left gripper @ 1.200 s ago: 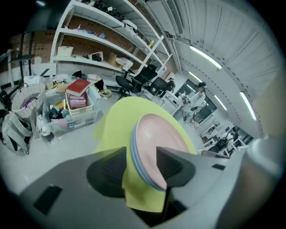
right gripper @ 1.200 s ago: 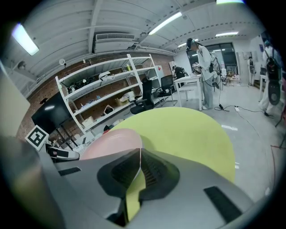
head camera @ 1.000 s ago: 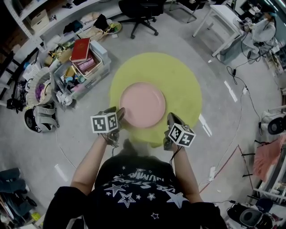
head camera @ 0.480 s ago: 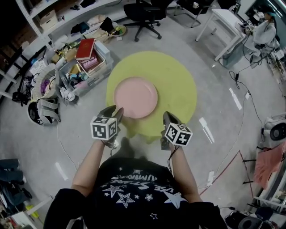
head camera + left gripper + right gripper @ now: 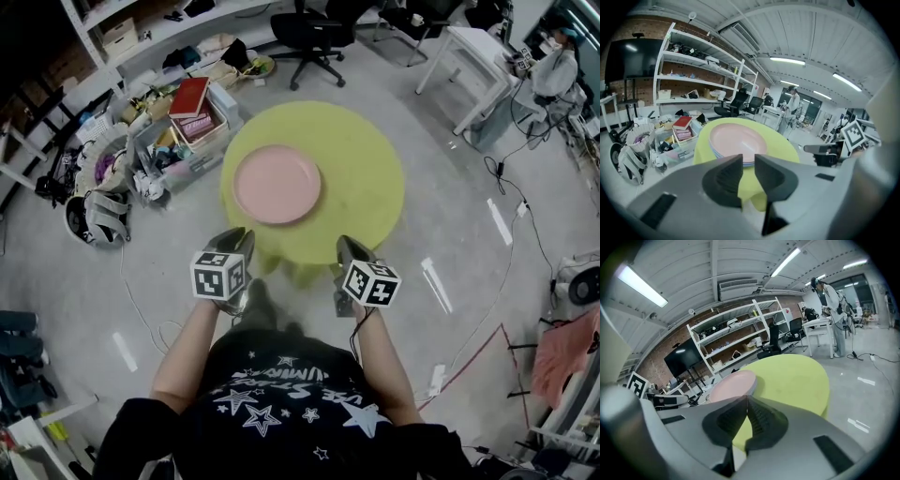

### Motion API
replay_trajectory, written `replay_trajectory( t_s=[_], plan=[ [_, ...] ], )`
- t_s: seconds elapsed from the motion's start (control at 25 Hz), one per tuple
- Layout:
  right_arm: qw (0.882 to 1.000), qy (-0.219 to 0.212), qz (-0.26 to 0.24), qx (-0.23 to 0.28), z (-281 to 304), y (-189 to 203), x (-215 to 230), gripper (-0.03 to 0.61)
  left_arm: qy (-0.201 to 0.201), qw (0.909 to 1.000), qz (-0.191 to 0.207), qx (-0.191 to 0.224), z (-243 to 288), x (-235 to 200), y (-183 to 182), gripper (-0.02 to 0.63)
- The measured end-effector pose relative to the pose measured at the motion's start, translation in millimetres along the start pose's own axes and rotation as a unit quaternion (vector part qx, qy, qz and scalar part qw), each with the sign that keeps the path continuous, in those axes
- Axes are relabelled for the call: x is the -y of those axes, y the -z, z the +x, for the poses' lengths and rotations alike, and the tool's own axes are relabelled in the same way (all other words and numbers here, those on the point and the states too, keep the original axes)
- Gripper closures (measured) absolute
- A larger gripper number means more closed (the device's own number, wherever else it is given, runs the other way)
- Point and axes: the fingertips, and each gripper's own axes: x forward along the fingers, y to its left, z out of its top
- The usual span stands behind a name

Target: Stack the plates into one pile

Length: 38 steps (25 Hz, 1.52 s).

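Observation:
A pile of plates with a pink plate (image 5: 277,184) on top sits on the round yellow-green table (image 5: 366,178); its blue-rimmed lower plates show under the pink plate (image 5: 736,140) in the left gripper view. My left gripper (image 5: 236,242) hangs short of the table's near edge, its jaws closing with a narrow gap and nothing between them. My right gripper (image 5: 343,251) is also back from the table, shut and empty; the pink plate (image 5: 733,383) lies beyond its tips.
A clear bin (image 5: 183,141) of clutter with a red book (image 5: 190,97) stands left of the table. A backpack (image 5: 94,217) lies on the floor, an office chair (image 5: 314,28) and a white desk (image 5: 478,47) stand behind. Cables (image 5: 506,187) run across the floor at right.
Both grippers have drawn back from the plate pile toward the person, and the table now lies farther off. The left jaws have narrowed.

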Motion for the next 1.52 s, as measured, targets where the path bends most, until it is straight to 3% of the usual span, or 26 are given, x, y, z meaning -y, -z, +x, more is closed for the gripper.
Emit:
replay_trajectory(
  t_s=[0.32,0.68,1.04,1.52],
  plan=[
    [0.998,-0.046,-0.041,-0.023,-35.3,31.5,-7.2,0.563,-0.015,0.9998,-0.012,0.003,-33.0,41.4,42.0,0.571],
    [0.997,-0.054,-0.055,-0.028,-47.3,42.9,-16.3,0.563,-0.019,0.9995,-0.022,0.007,-58.1,60.3,61.7,0.571],
    [0.998,-0.045,-0.046,-0.01,-44.5,32.0,-31.9,0.565,0.02,0.9991,-0.037,0.009,-63.6,68.0,61.1,0.571],
    [0.997,-0.012,-0.072,0.006,-86.1,60.5,-92.9,0.563,0.048,0.998,-0.037,0.018,-123.7,41.9,83.0,0.571]
  ],
)
